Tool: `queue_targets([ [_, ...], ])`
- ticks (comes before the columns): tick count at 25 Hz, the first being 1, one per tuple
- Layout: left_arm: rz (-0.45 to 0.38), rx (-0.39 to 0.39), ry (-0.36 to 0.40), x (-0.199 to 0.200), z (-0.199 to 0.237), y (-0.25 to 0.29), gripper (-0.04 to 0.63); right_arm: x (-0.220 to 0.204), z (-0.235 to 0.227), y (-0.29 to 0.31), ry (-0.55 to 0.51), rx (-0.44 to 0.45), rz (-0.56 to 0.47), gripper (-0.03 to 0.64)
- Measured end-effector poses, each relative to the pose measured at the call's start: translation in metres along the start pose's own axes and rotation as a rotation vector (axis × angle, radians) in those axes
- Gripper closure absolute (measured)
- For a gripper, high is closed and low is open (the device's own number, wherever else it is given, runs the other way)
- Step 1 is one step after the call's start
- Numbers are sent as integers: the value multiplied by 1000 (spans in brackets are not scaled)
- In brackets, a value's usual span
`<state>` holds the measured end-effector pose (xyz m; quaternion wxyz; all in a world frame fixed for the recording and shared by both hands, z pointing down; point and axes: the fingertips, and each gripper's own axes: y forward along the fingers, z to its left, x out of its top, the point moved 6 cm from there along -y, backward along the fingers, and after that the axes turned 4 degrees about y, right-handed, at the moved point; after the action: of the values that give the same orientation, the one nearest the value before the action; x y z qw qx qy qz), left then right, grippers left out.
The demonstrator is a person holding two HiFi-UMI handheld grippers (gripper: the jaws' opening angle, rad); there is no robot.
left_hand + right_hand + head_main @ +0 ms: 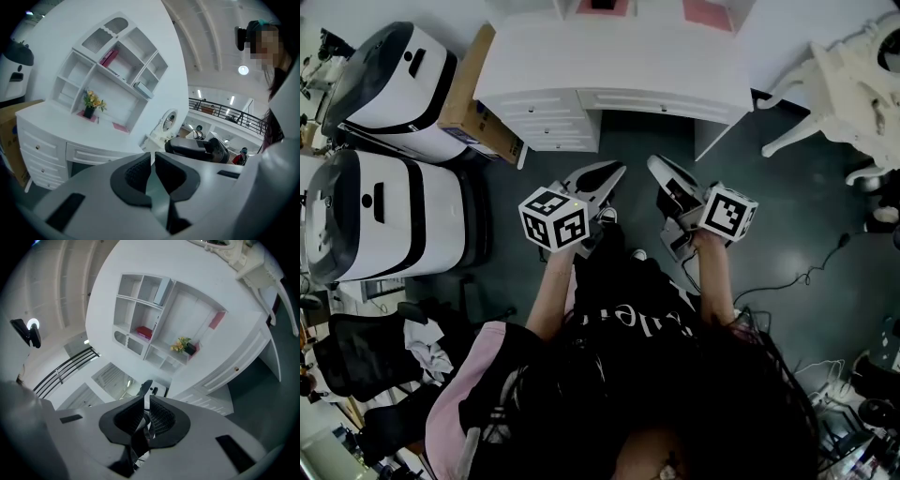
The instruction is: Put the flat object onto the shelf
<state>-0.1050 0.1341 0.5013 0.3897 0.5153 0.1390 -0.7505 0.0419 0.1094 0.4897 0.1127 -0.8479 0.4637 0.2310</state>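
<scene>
Both tongs are held over the dark floor just in front of the white counter [609, 56], pointing toward it. The left tongs [152, 161] are pressed narrow, pad to pad, with nothing between them. The right tongs [144, 408] are closed the same way and are also empty.

At the back of the counter stands the shelf [117, 70]. The flat object [143, 89], a grey-blue slab, already sits in one of the shelf's upper compartments; I cannot tell whether it lies flat or leans. A pink book [108, 57] is in another compartment, and a pot of yellow flowers [91, 105] stands on the counter under the shelf. A cardboard box [478, 98] leans against the counter's left end.
</scene>
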Motion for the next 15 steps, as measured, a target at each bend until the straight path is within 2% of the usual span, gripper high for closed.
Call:
queue_targets([
  [15, 2, -9, 10, -12, -23, -11, 555, -13, 11, -25, -141, -62, 18, 551],
])
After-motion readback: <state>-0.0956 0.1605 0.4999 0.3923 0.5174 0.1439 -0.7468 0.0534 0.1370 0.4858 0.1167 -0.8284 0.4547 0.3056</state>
